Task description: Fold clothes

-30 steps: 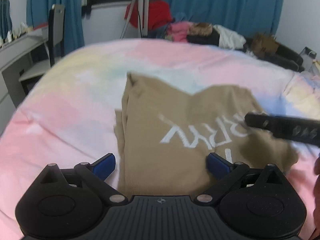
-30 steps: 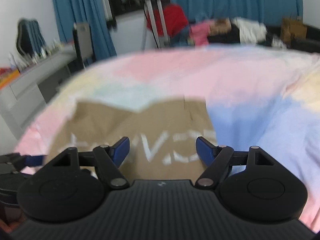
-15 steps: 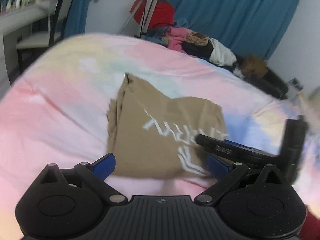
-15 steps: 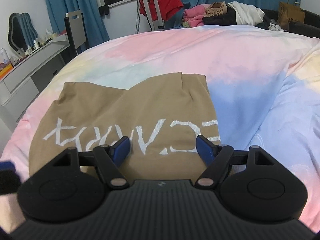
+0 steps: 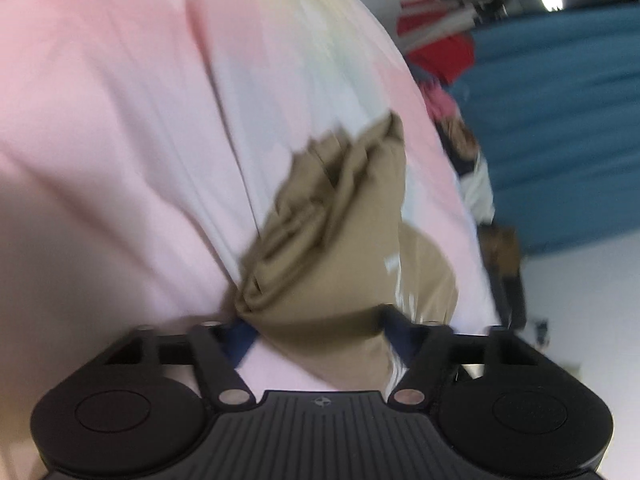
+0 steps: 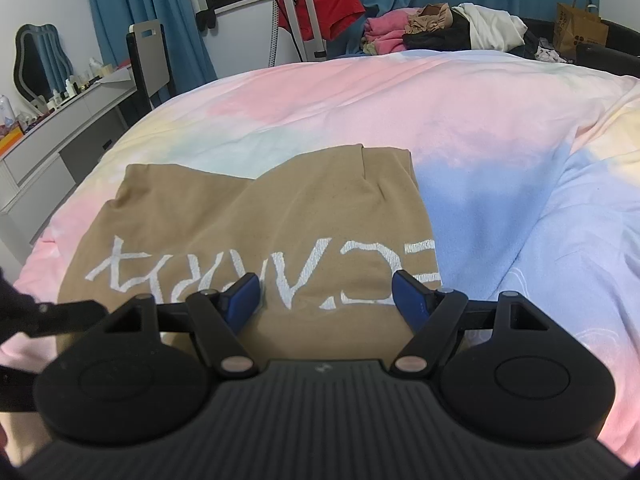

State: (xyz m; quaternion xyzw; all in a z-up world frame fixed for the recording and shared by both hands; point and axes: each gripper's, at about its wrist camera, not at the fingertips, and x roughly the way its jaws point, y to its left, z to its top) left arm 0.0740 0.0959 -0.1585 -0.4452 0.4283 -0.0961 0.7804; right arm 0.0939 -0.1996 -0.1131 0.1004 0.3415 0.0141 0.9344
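A tan T-shirt (image 6: 248, 224) with white lettering lies folded on the pastel bedspread (image 6: 400, 96). My right gripper (image 6: 326, 294) is open just above its near edge, over the lettering. In the tilted, blurred left wrist view the shirt (image 5: 336, 248) is seen from its side edge, and its bunched layers lie between the spread fingers of my left gripper (image 5: 316, 330), which is open. The left gripper also shows as a dark shape at the left edge of the right wrist view (image 6: 56, 312).
A heap of clothes (image 6: 440, 28) lies at the far end of the bed beside a paper bag (image 6: 580, 28). A grey dresser (image 6: 52, 140), a chair (image 6: 148, 60), a tripod (image 6: 296, 12) and blue curtains (image 6: 136, 12) stand beyond.
My left gripper has rolled sideways and moved in to the shirt's side edge, so the fabric now lies between its fingers. My right gripper has held nearly still over the shirt's near edge.
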